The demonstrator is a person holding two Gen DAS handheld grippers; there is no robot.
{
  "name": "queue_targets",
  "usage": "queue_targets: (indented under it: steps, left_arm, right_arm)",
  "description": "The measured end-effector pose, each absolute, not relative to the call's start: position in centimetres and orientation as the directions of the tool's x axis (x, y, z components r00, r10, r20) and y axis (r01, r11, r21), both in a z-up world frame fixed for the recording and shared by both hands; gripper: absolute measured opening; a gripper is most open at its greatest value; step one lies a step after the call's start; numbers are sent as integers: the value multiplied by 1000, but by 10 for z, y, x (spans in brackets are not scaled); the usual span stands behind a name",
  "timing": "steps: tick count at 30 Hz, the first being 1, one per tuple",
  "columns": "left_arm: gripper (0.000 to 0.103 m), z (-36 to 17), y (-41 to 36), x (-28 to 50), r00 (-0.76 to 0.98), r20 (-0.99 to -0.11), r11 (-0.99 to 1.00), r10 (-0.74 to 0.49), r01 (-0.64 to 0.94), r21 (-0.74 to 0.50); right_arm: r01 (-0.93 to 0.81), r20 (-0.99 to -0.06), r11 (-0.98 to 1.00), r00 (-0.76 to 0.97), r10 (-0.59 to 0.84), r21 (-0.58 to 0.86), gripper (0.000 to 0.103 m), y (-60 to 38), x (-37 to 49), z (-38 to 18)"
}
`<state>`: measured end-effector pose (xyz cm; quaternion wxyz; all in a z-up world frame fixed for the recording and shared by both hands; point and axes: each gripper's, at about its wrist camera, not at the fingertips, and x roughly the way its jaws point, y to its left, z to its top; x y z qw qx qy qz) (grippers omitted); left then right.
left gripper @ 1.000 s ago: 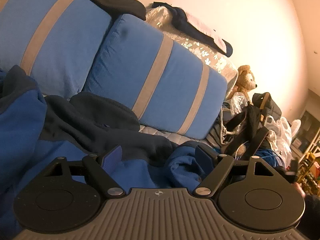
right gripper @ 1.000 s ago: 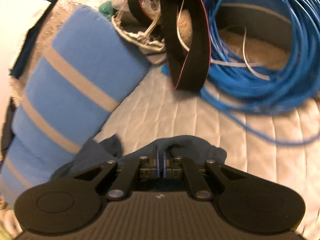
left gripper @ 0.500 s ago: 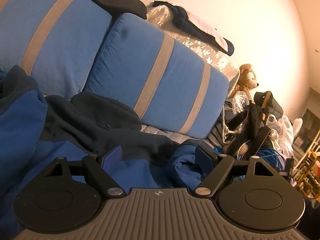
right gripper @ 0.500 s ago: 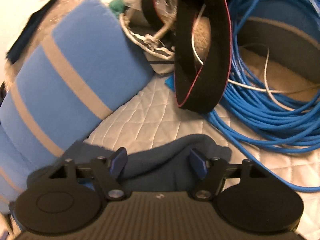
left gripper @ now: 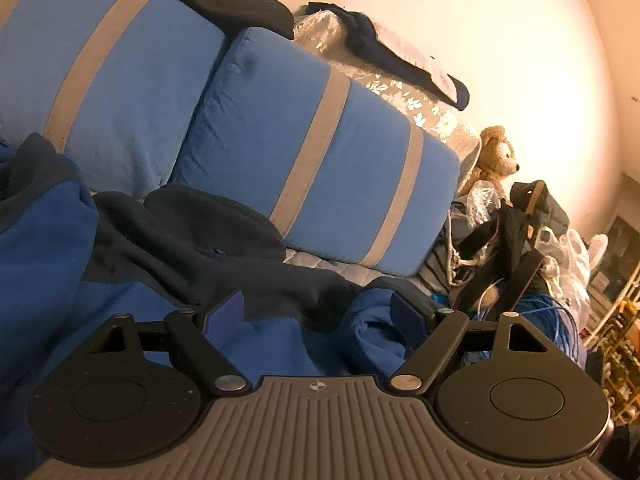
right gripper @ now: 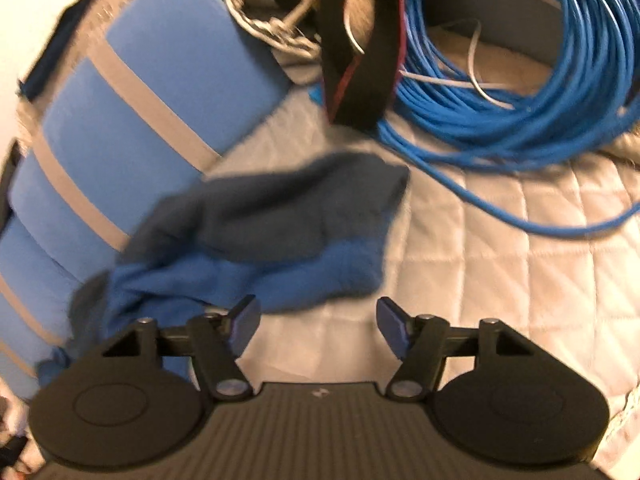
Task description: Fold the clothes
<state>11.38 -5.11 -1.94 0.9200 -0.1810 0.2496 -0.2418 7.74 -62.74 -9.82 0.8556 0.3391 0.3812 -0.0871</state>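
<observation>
A blue and dark navy fleece garment [left gripper: 168, 264] lies spread on the quilted bed. My left gripper [left gripper: 318, 314] is open and hovers low over it, with blue cloth between and below its fingers. The garment's sleeve end [right gripper: 280, 232] lies on the white quilt [right gripper: 500, 240] in the right wrist view. My right gripper [right gripper: 318, 324] is open and empty, just short of the sleeve end and above the quilt.
Blue cushions with grey stripes [left gripper: 320, 160] [right gripper: 132, 128] stand along the wall behind the garment. A coil of blue cable [right gripper: 520, 92], a black strap [right gripper: 356, 52], bags and a teddy bear [left gripper: 494, 156] crowd the far right of the bed.
My right gripper opened, let go of the sleeve end and drew back; the sleeve now lies on the quilt. My left gripper stayed open and barely moved.
</observation>
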Motion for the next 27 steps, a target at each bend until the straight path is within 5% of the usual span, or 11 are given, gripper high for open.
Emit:
queue_targets:
  steps: [6, 24, 27]
  left_arm:
    - [81, -20, -53, 115, 755, -386, 827, -529, 357, -434]
    - [81, -22, -54, 117, 751, -400, 831, -526, 354, -429]
    - [81, -23, -53, 117, 751, -403, 833, -523, 350, -429]
  right_arm:
    - [437, -705, 776, 709, 13, 454, 61, -627, 89, -117]
    - [461, -573, 538, 818, 52, 706, 67, -662, 128, -141]
    - [427, -531, 526, 846, 56, 735, 52, -661, 133, -146]
